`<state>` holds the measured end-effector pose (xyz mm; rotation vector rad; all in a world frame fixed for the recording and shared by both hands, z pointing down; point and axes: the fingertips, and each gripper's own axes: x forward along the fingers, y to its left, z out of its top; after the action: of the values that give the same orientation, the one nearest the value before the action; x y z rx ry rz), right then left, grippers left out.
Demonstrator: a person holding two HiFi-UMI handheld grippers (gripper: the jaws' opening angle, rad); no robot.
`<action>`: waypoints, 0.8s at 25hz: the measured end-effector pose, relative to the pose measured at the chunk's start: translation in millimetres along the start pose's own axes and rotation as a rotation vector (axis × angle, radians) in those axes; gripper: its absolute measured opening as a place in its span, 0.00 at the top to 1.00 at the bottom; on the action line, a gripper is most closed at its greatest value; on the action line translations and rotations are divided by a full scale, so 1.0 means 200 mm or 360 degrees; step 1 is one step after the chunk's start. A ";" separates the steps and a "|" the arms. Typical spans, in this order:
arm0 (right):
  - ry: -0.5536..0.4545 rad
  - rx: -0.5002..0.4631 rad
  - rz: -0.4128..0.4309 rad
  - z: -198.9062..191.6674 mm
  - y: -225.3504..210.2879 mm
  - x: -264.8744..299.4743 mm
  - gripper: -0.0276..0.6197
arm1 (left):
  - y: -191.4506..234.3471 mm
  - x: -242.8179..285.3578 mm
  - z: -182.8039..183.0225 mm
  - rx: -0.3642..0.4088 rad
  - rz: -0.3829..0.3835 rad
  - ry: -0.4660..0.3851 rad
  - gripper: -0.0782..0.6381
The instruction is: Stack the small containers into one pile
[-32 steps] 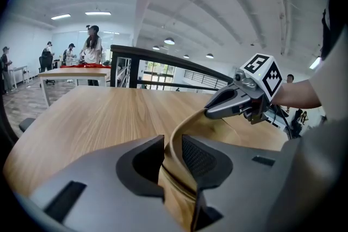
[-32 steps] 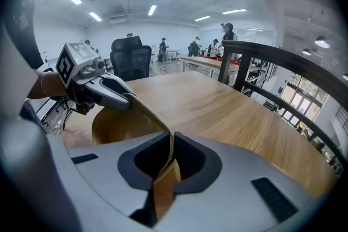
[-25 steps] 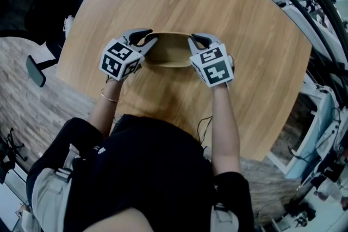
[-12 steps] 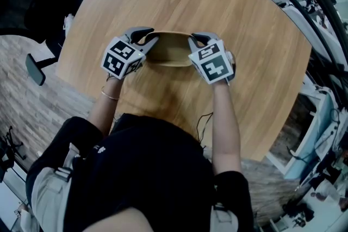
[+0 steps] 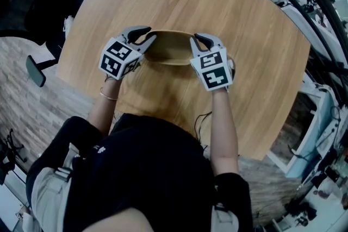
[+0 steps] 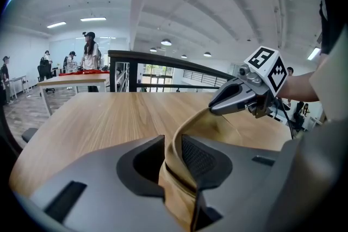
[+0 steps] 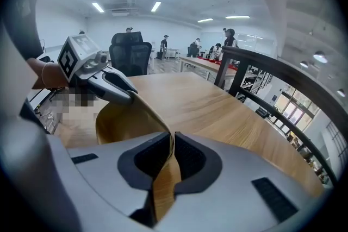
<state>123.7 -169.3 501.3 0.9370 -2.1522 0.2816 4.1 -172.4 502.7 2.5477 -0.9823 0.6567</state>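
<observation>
Tan and thin-walled, the container was held between both grippers over the near side of the wooden table; whether it touched the wood could not be told. The left gripper pinched its left rim, and the right gripper was clamped tight on its right rim.
</observation>
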 end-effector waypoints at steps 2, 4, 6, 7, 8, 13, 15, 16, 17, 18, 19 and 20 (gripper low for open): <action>0.0019 0.0009 0.0024 -0.01 0.00 0.01 0.90 | 0.00 0.00 0.00 -0.0023 -0.0012 0.0001 0.75; 0.0023 0.0038 0.0054 -0.01 0.01 0.02 0.91 | -0.01 0.00 0.00 -0.0033 -0.0030 0.0001 0.76; 0.0023 0.0063 0.0087 -0.01 0.01 0.02 0.91 | -0.02 -0.01 0.00 -0.0018 -0.0032 0.0010 0.78; 0.0025 0.0069 0.0105 0.00 0.01 0.02 0.91 | -0.02 -0.02 0.00 -0.0009 -0.0032 0.0017 0.78; 0.0032 0.0069 0.0121 0.00 0.01 0.02 0.91 | -0.02 -0.02 0.01 -0.0002 -0.0035 0.0023 0.78; 0.0056 0.0060 0.0163 0.03 0.00 0.01 0.91 | -0.02 -0.04 0.03 -0.0027 -0.0082 0.0059 0.79; 0.0058 0.0057 0.0175 0.05 0.00 0.00 0.91 | -0.03 -0.06 0.04 -0.0039 -0.0095 0.0064 0.79; 0.0061 0.0052 0.0179 0.05 0.00 -0.01 0.91 | -0.03 -0.06 0.05 -0.0033 -0.0097 0.0073 0.79; 0.0068 0.0046 0.0183 0.05 0.00 -0.01 0.91 | -0.03 -0.06 0.05 -0.0018 -0.0098 0.0087 0.79; 0.0077 0.0038 0.0187 0.05 0.00 -0.01 0.91 | -0.03 -0.06 0.05 -0.0003 -0.0102 0.0104 0.79; 0.0088 0.0031 0.0192 0.05 0.00 -0.02 0.91 | -0.04 -0.06 0.04 0.0007 -0.0109 0.0122 0.79; 0.0100 0.0027 0.0199 0.04 0.01 -0.02 0.91 | -0.04 -0.06 0.03 0.0009 -0.0117 0.0136 0.79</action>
<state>119.5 -170.6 493.1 0.7937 -2.1568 0.3860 4.2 -164.1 490.0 2.5245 -0.8553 0.7417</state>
